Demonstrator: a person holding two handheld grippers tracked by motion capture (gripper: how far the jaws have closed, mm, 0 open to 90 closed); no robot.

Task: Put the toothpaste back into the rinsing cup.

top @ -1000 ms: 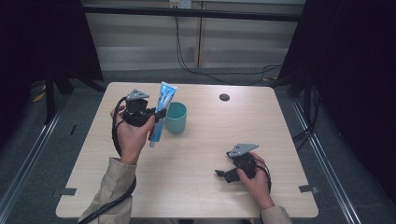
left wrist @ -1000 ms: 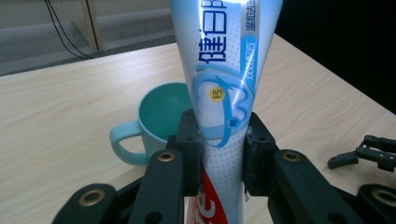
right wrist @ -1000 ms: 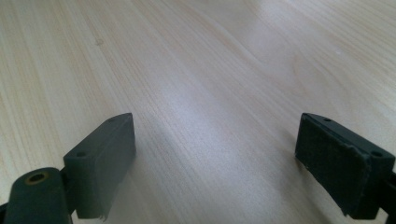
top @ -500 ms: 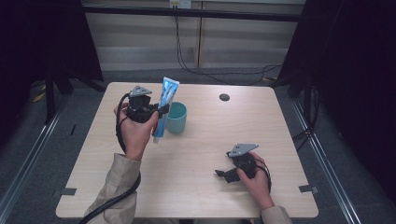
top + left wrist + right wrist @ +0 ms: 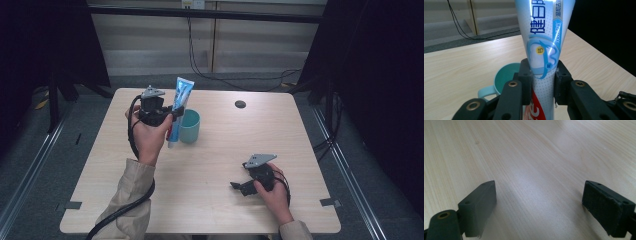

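Observation:
A blue and white toothpaste tube (image 5: 178,107) stands upright in the air, crimped end up, with my left gripper (image 5: 170,116) shut on its lower body. In the left gripper view the tube (image 5: 544,47) rises between the two jaws, held by my left gripper (image 5: 541,82). Just behind and below it sits a teal mug (image 5: 504,80), open side up. In the high view the mug (image 5: 190,127) stands on the table right beside the tube. My right gripper (image 5: 239,187) rests low near the table's front right, open, and in the right gripper view (image 5: 539,207) nothing lies between its jaws.
The light wooden table (image 5: 220,145) has a small dark round disc (image 5: 240,104) near its far edge. Black cables trail from both grippers. Dark floor and metal rails flank the table on both sides.
My left gripper has lifted the toothpaste tube a little and shifted it toward the far side, closer to the mug. The right gripper has stayed in place.

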